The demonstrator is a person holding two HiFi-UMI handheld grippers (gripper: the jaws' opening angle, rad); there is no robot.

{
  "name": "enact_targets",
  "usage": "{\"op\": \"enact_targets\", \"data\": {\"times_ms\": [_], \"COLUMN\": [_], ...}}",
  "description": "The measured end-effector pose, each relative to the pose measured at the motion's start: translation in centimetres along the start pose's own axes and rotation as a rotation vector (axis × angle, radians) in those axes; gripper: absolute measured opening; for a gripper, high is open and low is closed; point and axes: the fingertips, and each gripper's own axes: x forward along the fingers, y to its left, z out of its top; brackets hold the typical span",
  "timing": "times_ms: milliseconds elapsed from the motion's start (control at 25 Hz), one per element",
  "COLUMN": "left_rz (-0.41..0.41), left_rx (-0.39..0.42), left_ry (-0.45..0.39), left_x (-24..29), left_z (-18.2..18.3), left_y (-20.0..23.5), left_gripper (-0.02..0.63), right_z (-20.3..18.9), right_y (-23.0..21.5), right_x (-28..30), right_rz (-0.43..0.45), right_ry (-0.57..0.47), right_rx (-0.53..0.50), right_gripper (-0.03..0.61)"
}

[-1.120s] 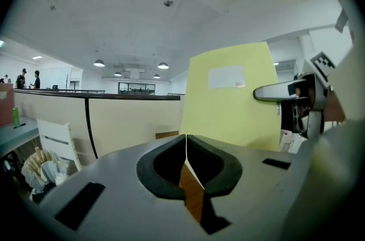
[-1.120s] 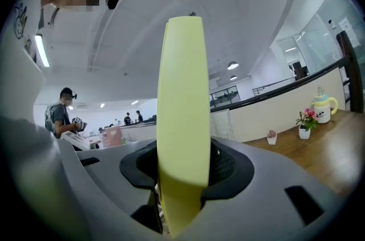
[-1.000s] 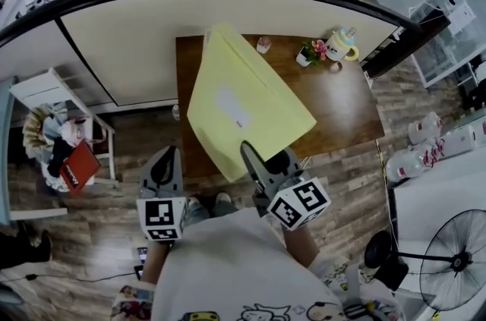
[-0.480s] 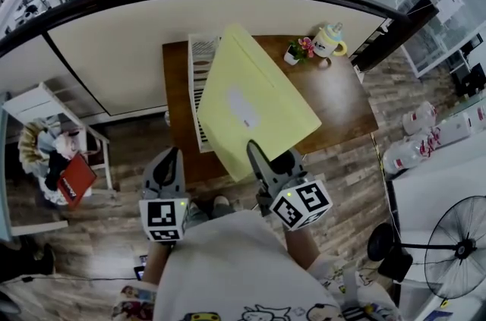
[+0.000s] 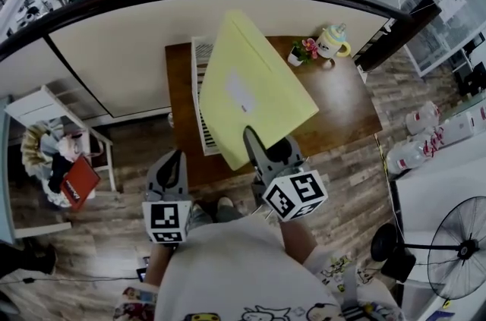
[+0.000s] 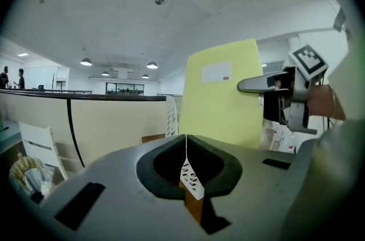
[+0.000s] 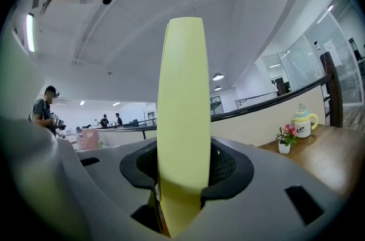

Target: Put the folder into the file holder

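Note:
A large pale-yellow folder (image 5: 250, 95) with a white label is held up at a slant over the brown table (image 5: 342, 107). My right gripper (image 5: 254, 149) is shut on its near bottom edge. In the right gripper view the folder (image 7: 182, 120) stands edge-on between the pads. A white slatted file holder (image 5: 201, 95) lies on the table's left part, half hidden under the folder. My left gripper (image 5: 168, 168) hangs near the table's front edge, left of the folder, shut and holding nothing. The left gripper view shows the folder (image 6: 225, 97), the file holder (image 6: 171, 114) and the right gripper (image 6: 251, 84).
A small flower pot (image 5: 301, 52) and a cream mug (image 5: 332, 41) stand at the table's far right corner. A curved partition with a dark rail (image 5: 114, 31) runs behind the table. A white chair (image 5: 53, 122) stands at left, a floor fan (image 5: 456, 259) at lower right.
The folder has shifted left over the table and stands steeper. The file holder's slats, hidden a second ago, now show at its left. Left gripper is nearly unchanged.

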Motion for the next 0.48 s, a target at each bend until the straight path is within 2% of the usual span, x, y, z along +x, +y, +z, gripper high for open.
{"op": "enact_targets", "data": {"times_ms": [480], "left_rz": [0.003], "left_rx": [0.005], "left_ry": [0.008], "left_x": [0.4], "left_z": [0.1], "left_y": [1.3], "left_gripper": [0.006], "right_z": [0.8], "right_y": [-0.2], "right_x": [3.7], "right_rz": [-0.075], "right_ry": [-0.022], "right_rx": [-0.020], "right_gripper": [0.172]}}
